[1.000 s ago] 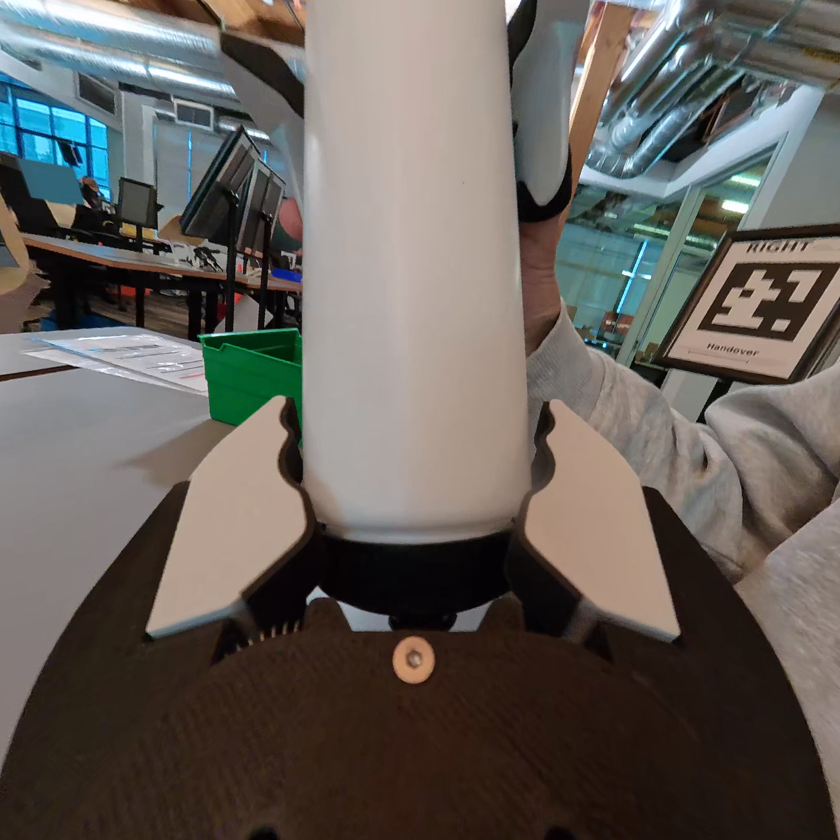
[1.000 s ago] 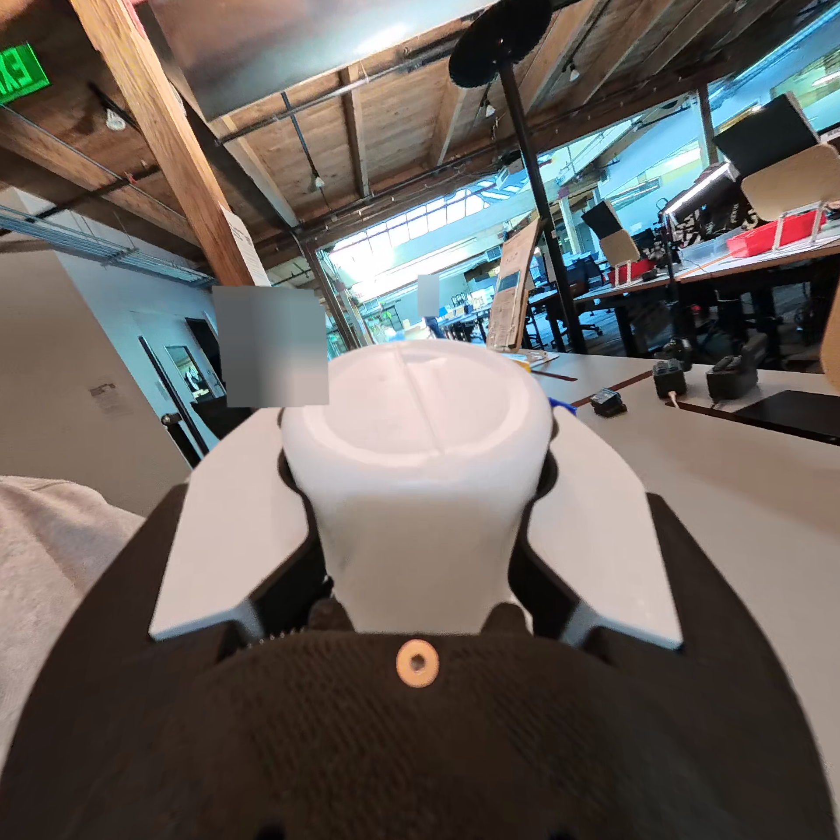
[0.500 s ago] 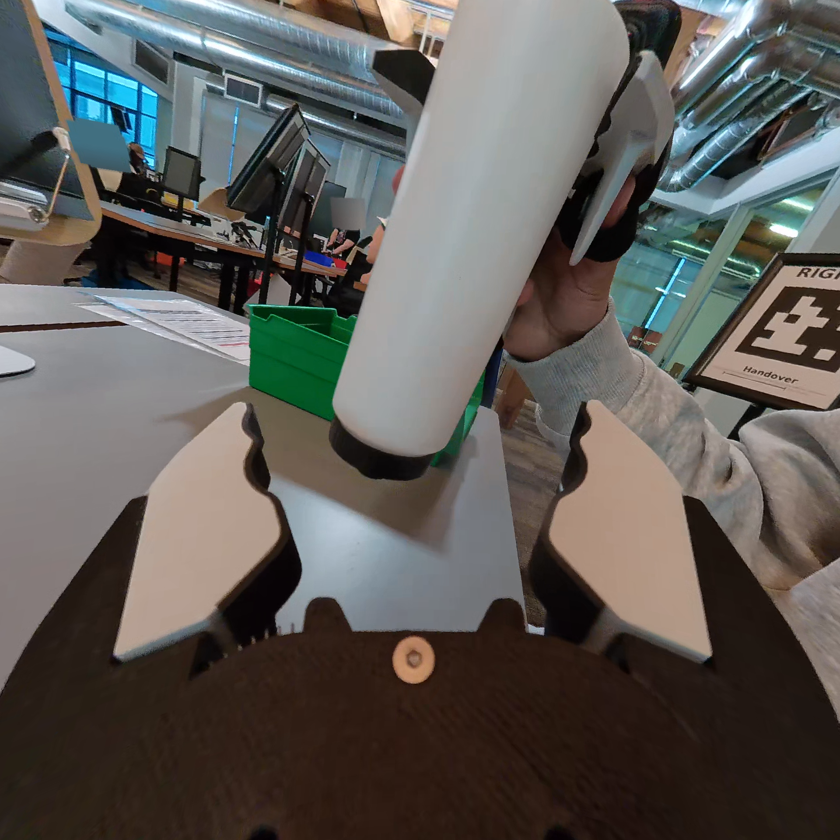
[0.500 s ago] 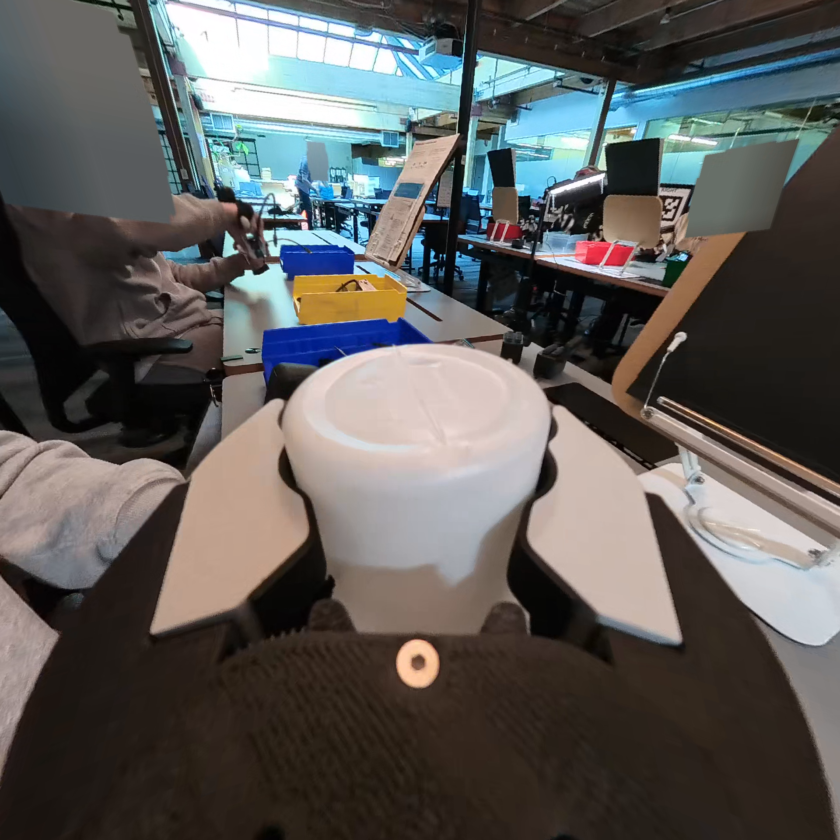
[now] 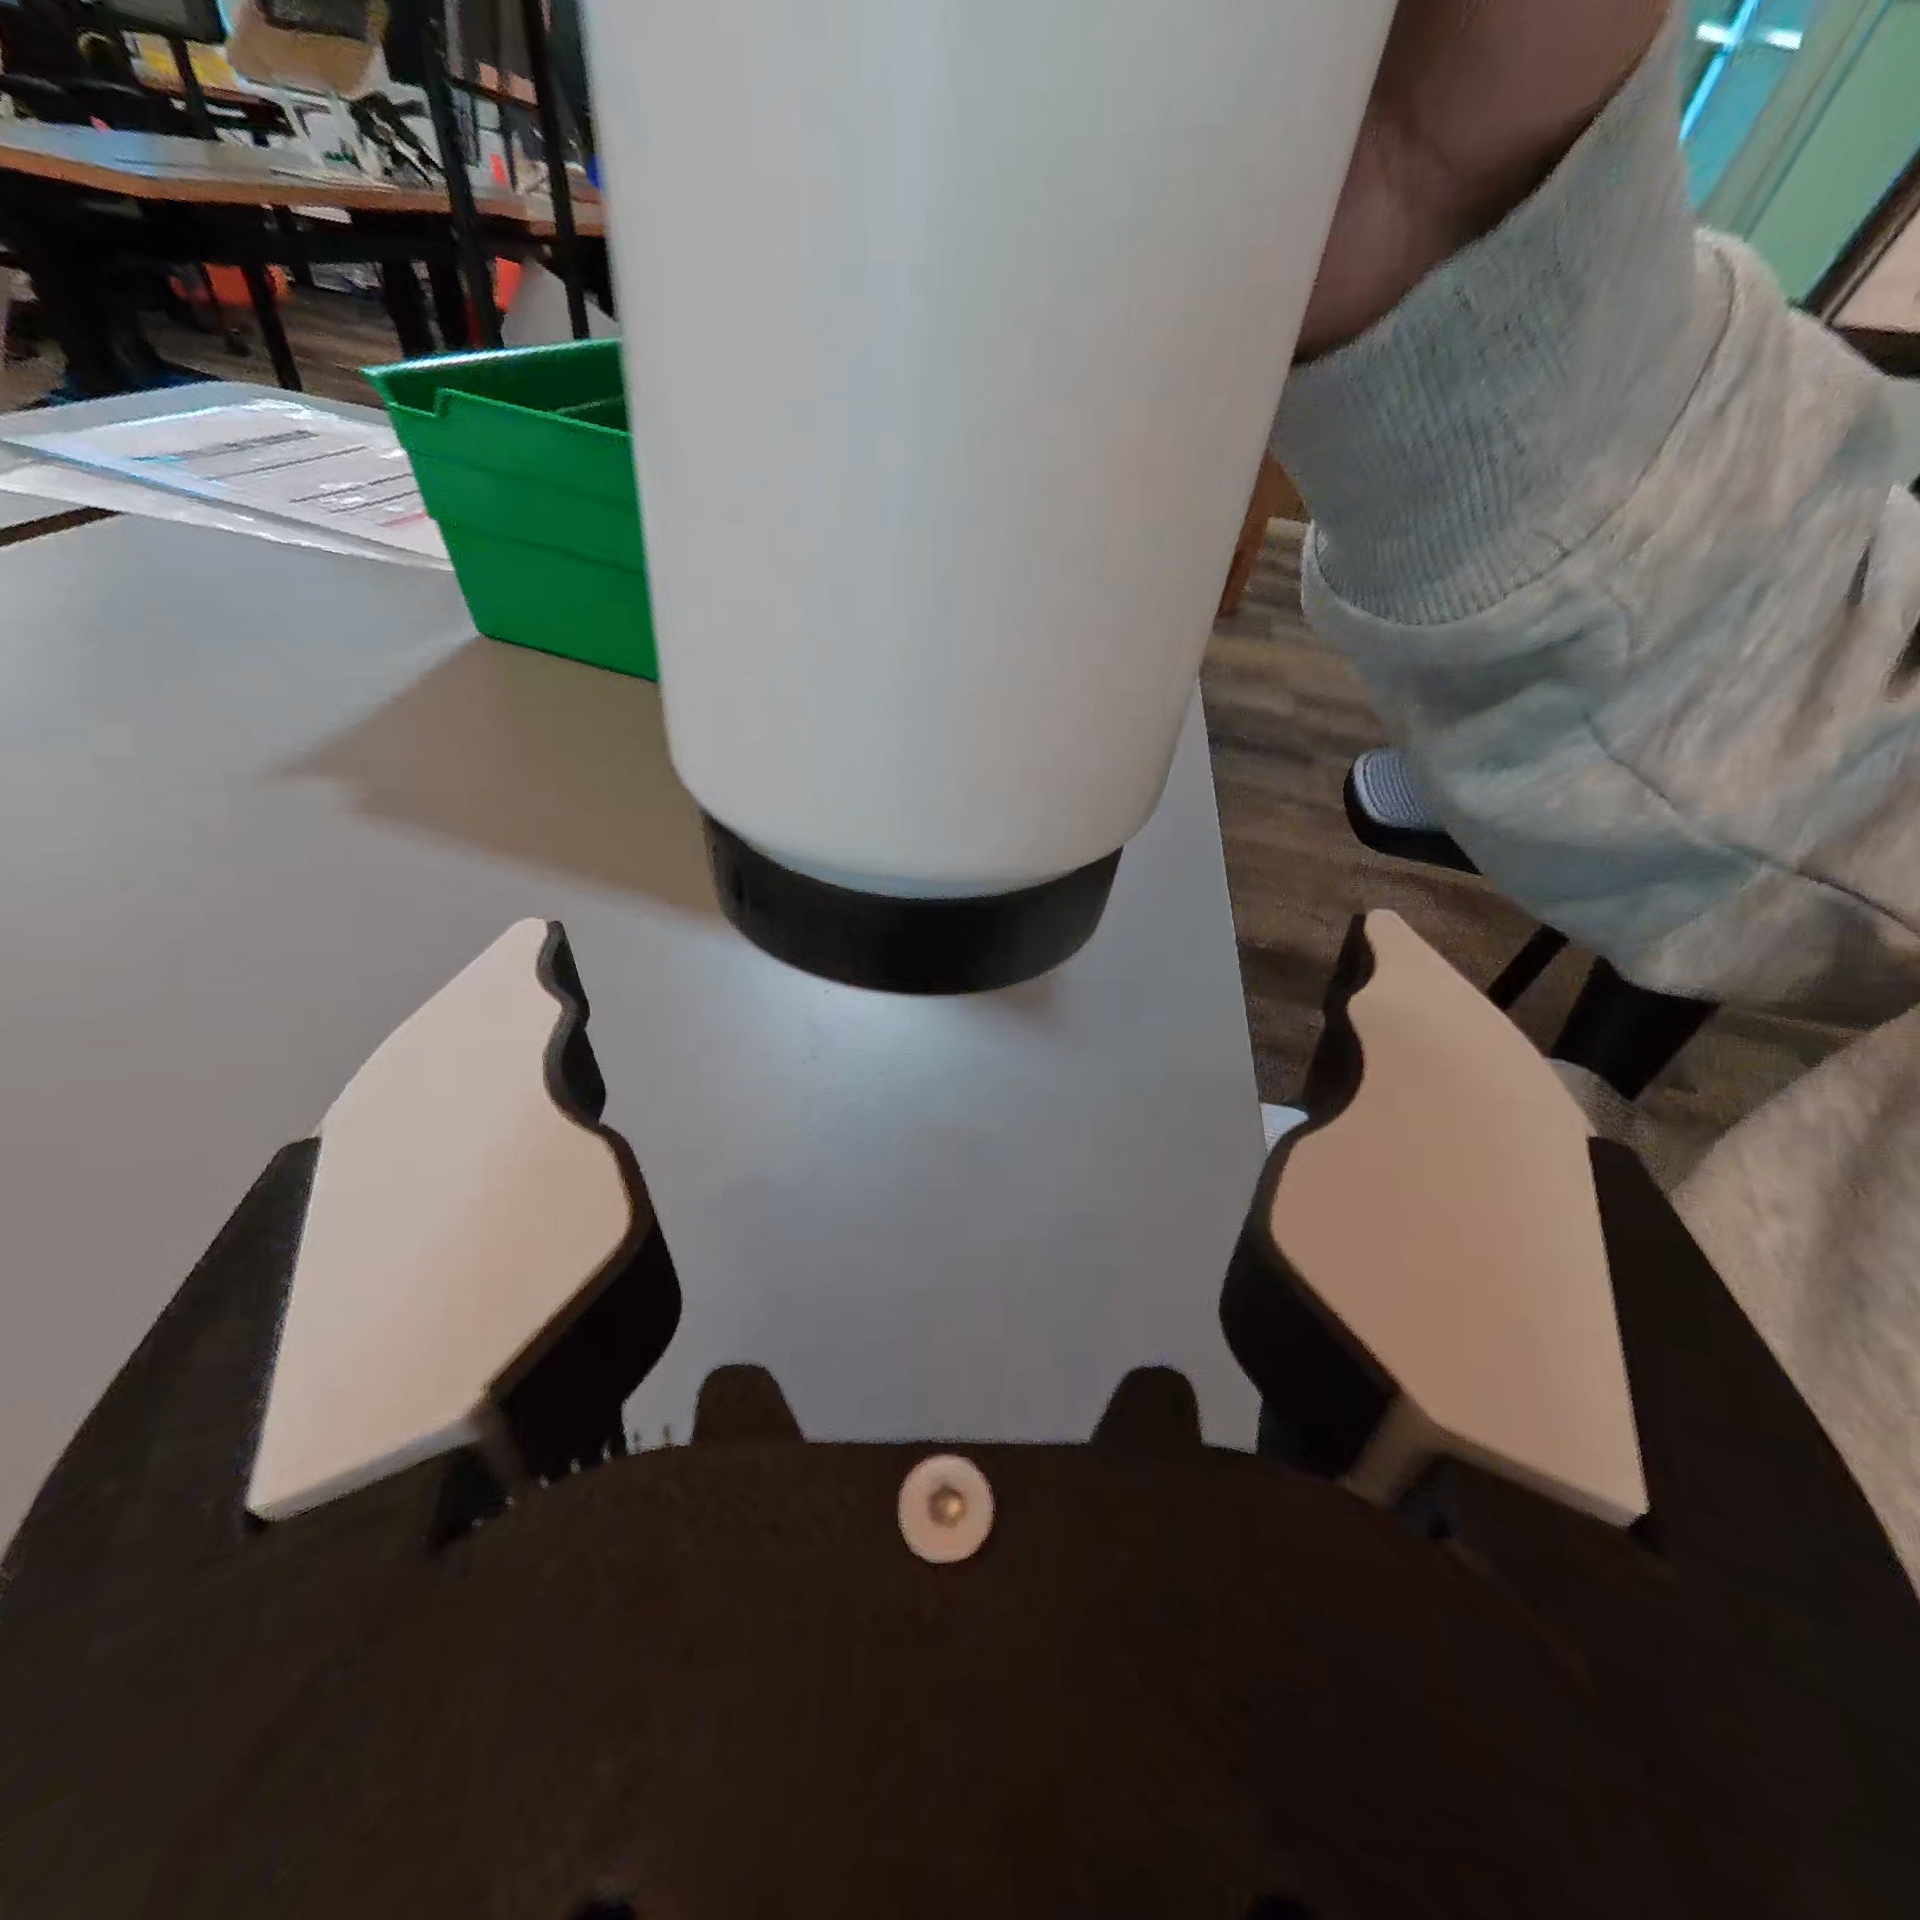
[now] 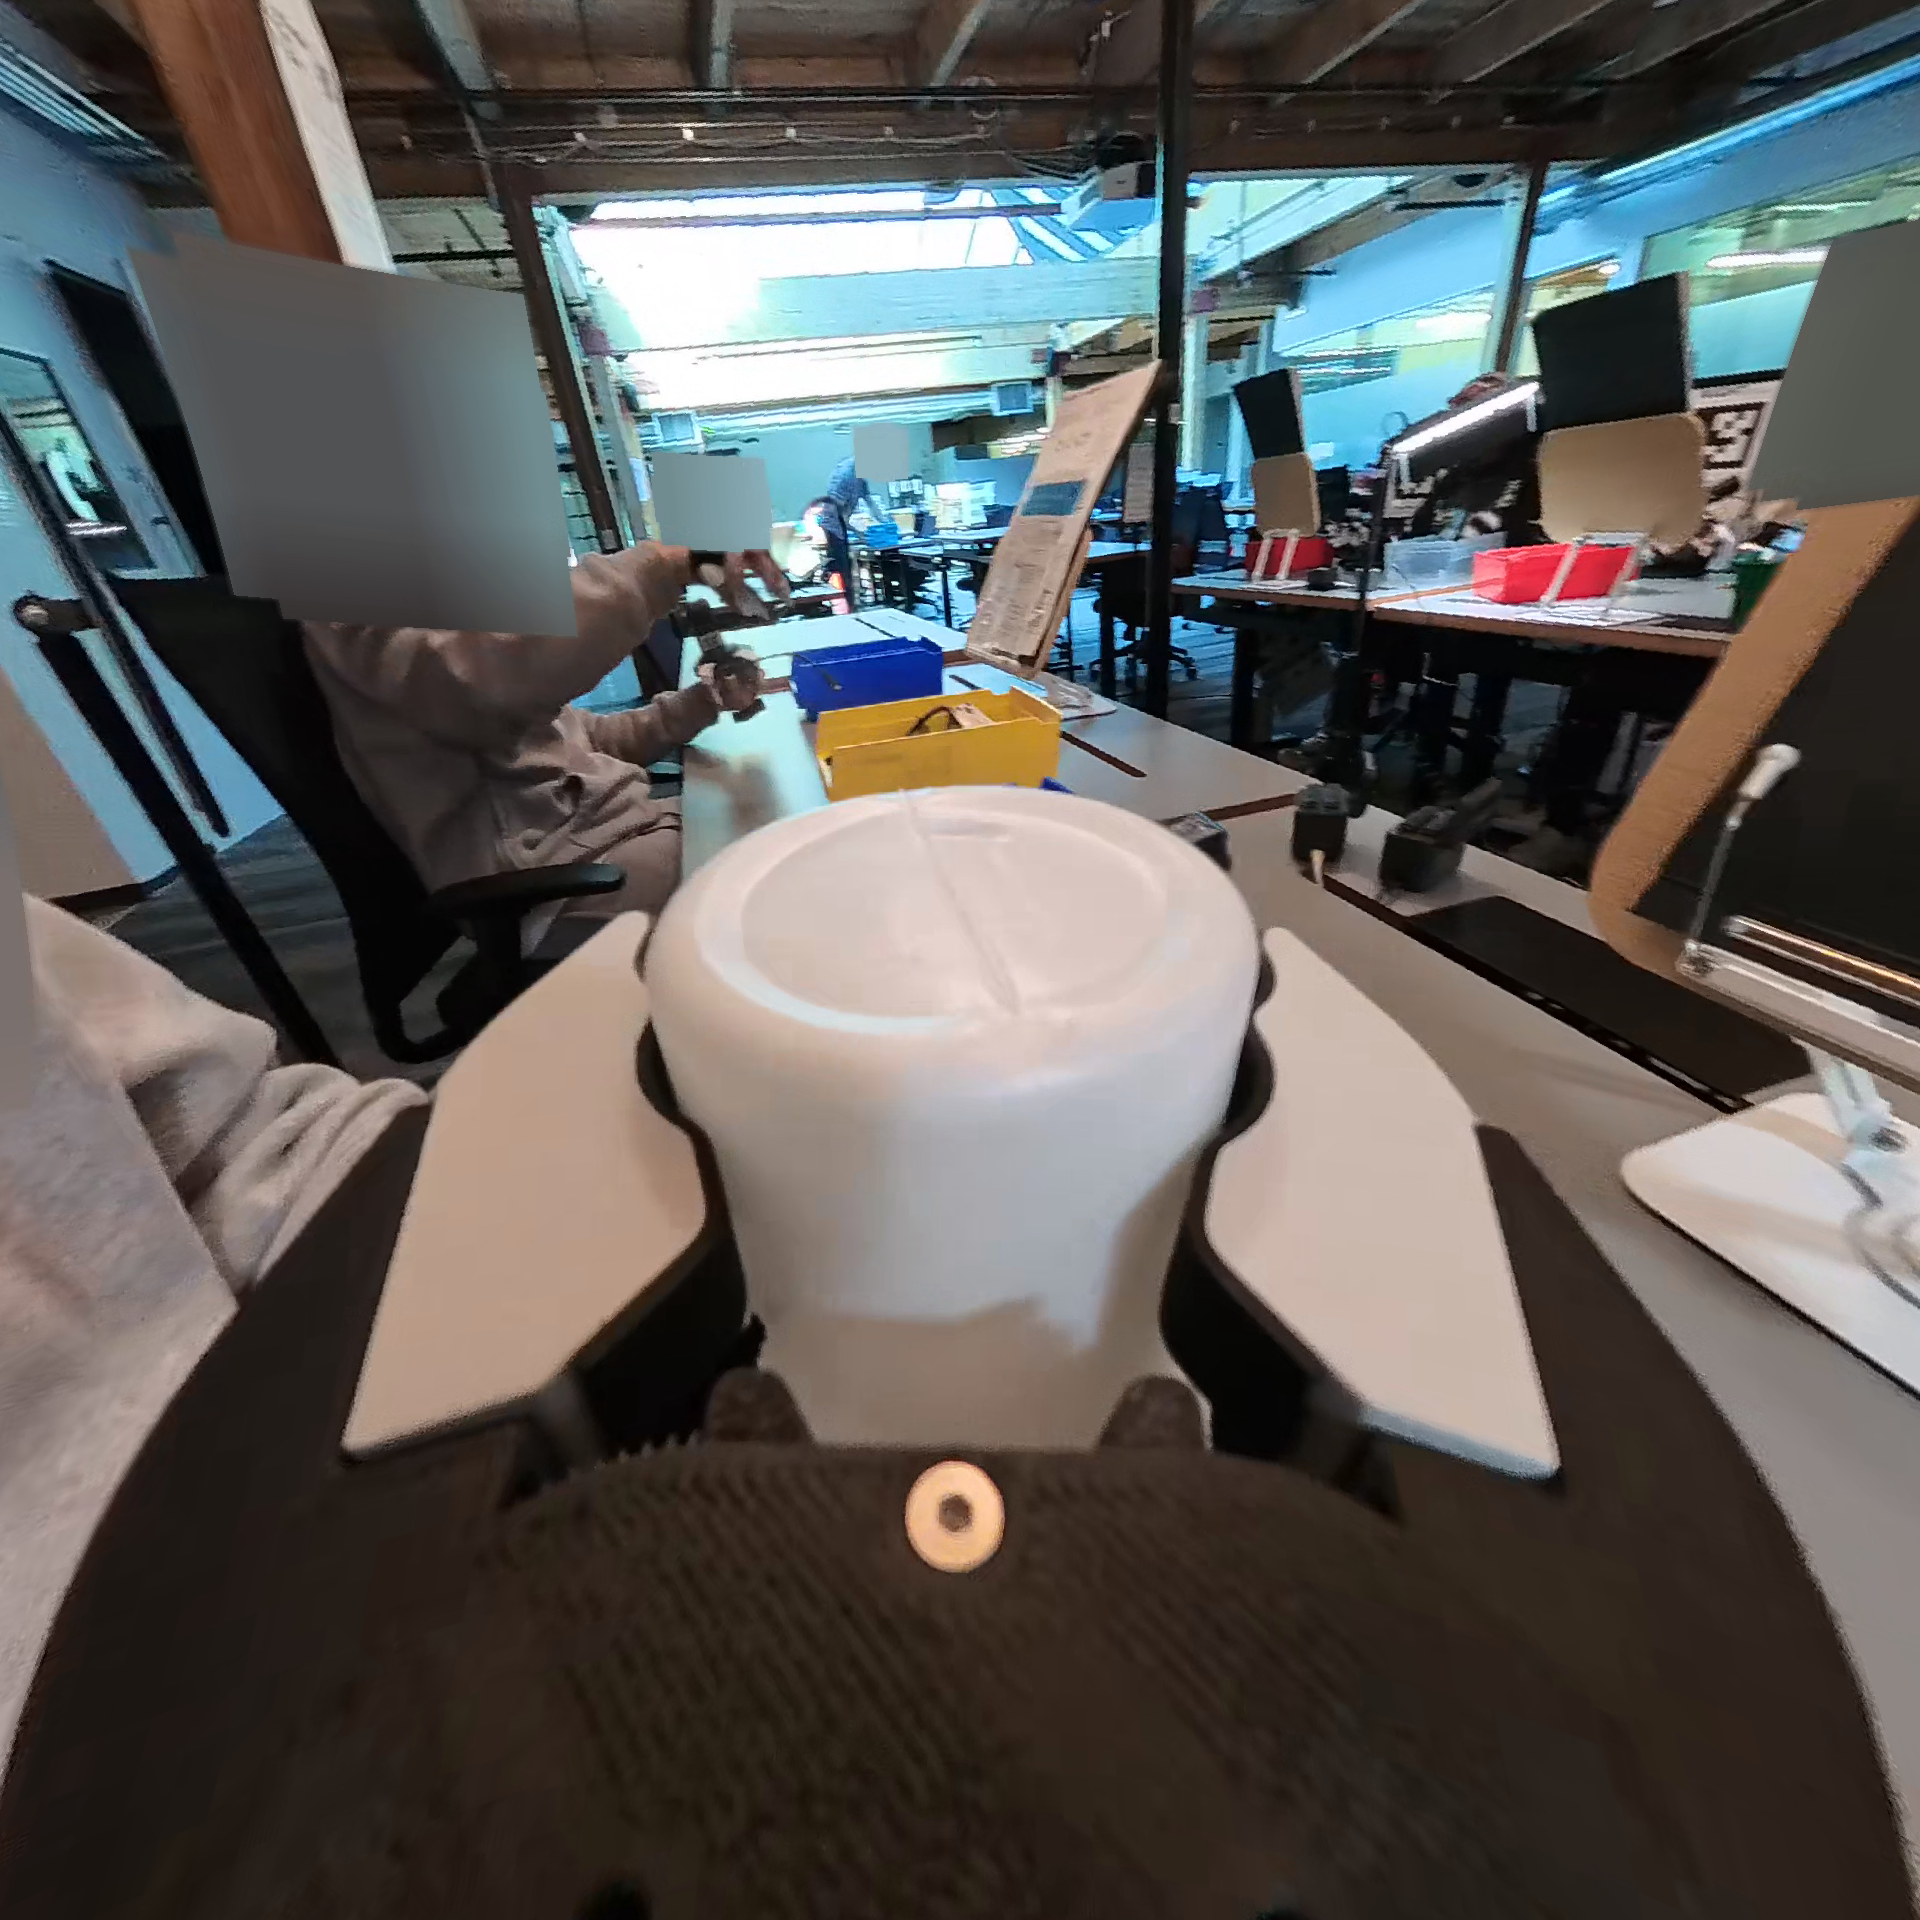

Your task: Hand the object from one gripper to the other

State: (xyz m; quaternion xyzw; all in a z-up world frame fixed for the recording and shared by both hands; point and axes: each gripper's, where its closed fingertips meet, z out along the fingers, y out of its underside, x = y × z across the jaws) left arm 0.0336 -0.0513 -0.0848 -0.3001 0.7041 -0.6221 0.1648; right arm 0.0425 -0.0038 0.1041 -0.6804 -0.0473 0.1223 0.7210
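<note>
Left wrist view: my left gripper [image 5: 951, 1049] has let go, its fingers now spread wide, and the white bottle [image 5: 935, 416] hangs cap-down just beyond them over the counter [image 5: 208, 831], where a second ago I clamped it.

Right wrist view: my right gripper [image 6: 951, 1039] stays clamped on the bottle's base [image 6: 951, 1039], so I judge the handover done.

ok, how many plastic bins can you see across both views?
4: a green bin behind the bottle in the left view; a yellow bin, blue bin and far red bin in the right view. Others may be hidden.
</note>
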